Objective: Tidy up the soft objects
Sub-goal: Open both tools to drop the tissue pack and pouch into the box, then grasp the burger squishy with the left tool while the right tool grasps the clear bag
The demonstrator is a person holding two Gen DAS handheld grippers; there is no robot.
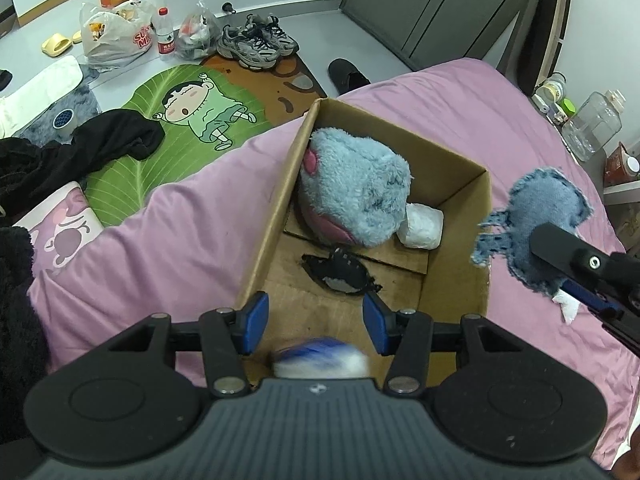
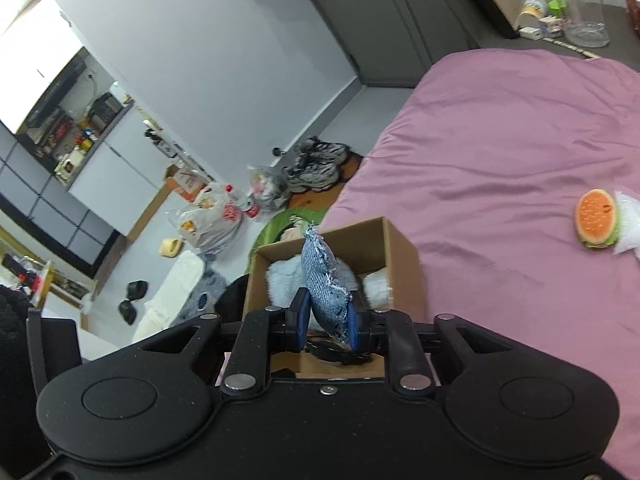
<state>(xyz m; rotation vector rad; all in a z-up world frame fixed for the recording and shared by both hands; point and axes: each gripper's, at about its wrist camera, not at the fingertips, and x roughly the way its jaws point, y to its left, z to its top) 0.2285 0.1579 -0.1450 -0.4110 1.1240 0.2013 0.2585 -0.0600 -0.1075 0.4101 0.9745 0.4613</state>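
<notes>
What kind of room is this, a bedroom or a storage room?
Most likely a bedroom: a bed with a pink sheet, a dark wardrobe, and sneakers on the floor beside a cartoon rug.

Cardboard box (image 1: 264, 240) on pink bed (image 1: 180, 220), near bed's left edge. Inside: fluffy blue plush (image 1: 356, 188) at far end, white pouch (image 1: 422, 226) beside it, dark fabric toy (image 1: 340, 272) on floor. Left gripper (image 1: 315, 326) spread wide over blurred blue-white item (image 1: 320, 360). Right gripper (image 1: 560, 268) clamps denim toy (image 1: 536, 216) right of box.
</notes>
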